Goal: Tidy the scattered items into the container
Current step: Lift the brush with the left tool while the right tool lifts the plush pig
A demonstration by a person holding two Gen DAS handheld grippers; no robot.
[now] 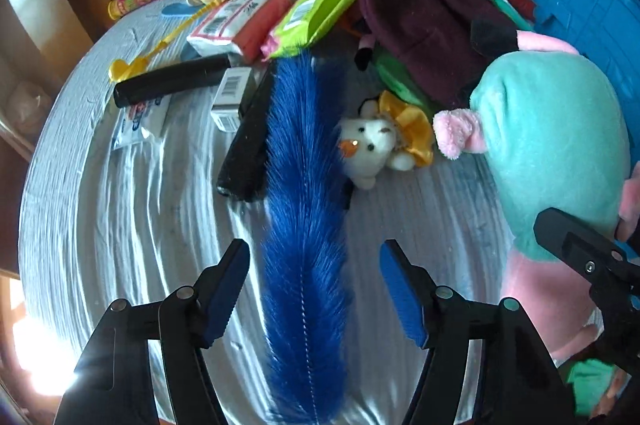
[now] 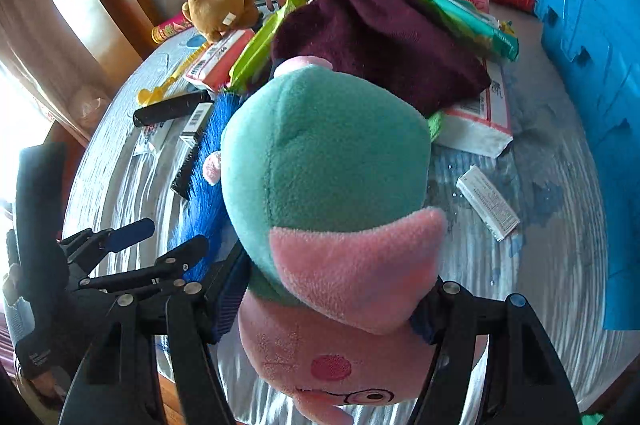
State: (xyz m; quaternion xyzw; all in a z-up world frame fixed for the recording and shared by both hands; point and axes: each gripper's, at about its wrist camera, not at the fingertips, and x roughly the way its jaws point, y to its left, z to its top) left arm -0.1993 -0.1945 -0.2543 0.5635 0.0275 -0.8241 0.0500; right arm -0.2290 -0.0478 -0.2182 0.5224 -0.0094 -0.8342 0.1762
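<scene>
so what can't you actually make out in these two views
- Blue container: cut off by the right edge in both views, so its inside is unseen.
- Pig plush in the right hand-held gripper: fills the right wrist view, hiding the table behind it; its face runs off the bottom edge.
- Blue feather duster: its handle end passes out of the left wrist view's bottom edge, between the open left hand-held gripper fingers.
- Print on the small white box: too small to read.

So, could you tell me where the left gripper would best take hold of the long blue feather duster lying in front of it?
Probably near the close end of the blue feather duster, from above. It lies flat on the grey cloth, running straight between the open fingers of the left gripper, so they already straddle its thin central spine. The far end is hemmed in by a black case and a white plush toy.
</scene>
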